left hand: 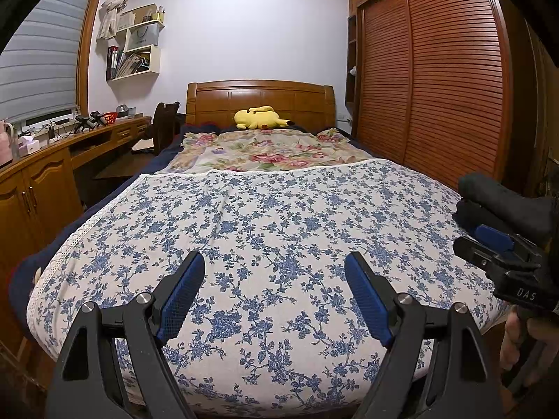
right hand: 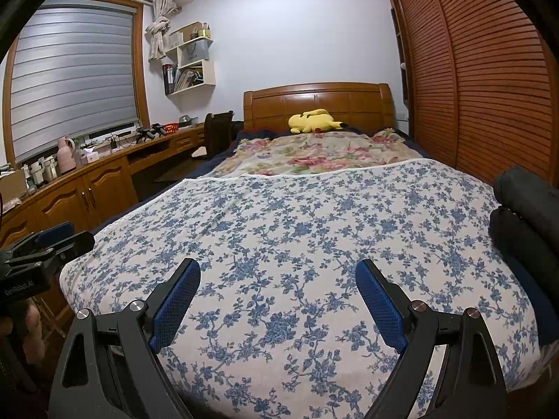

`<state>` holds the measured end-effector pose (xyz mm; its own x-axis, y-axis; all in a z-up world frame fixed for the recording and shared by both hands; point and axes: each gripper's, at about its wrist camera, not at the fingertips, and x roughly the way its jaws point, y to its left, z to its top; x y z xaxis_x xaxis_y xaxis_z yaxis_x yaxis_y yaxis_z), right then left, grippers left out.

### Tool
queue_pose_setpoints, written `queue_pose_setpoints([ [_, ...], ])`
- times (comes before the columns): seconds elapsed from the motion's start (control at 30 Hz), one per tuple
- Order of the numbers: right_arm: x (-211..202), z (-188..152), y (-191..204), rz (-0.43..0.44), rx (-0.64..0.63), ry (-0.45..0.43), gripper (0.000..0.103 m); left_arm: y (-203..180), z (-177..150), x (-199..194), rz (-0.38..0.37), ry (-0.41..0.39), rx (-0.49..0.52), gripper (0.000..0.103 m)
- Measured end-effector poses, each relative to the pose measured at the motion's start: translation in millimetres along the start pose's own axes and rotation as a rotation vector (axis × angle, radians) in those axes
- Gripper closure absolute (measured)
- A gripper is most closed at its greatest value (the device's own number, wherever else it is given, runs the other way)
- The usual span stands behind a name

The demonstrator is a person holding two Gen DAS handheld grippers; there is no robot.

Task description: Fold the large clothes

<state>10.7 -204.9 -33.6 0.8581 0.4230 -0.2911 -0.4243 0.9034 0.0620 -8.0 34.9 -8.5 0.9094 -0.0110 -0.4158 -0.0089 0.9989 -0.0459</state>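
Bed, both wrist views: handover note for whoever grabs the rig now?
Left hand-held gripper: open, empty, above the near end of the bed.
Right hand-held gripper: open, empty, alongside it.
Dark folded clothes: stacked at the bed's right edge, near the wardrobe.
Blue floral sheet: spread flat over the near half of the bed, nothing laid out on it.
Done: that dark stack looks folded.
Left: no unfolded garment is in view; fetch the next one and lay it on the sheet.

A yellow plush toy (left hand: 260, 117) lies against the wooden headboard (left hand: 260, 99).
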Motion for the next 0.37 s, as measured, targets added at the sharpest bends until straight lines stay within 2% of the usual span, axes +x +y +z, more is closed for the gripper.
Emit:
queue_pose_setpoints([
  [0.37,2.0,-0.7,2.8,0.002,0.009,0.002,0.012,-0.2,-0.3,0.0,0.001,0.0,0.001,0.02],
])
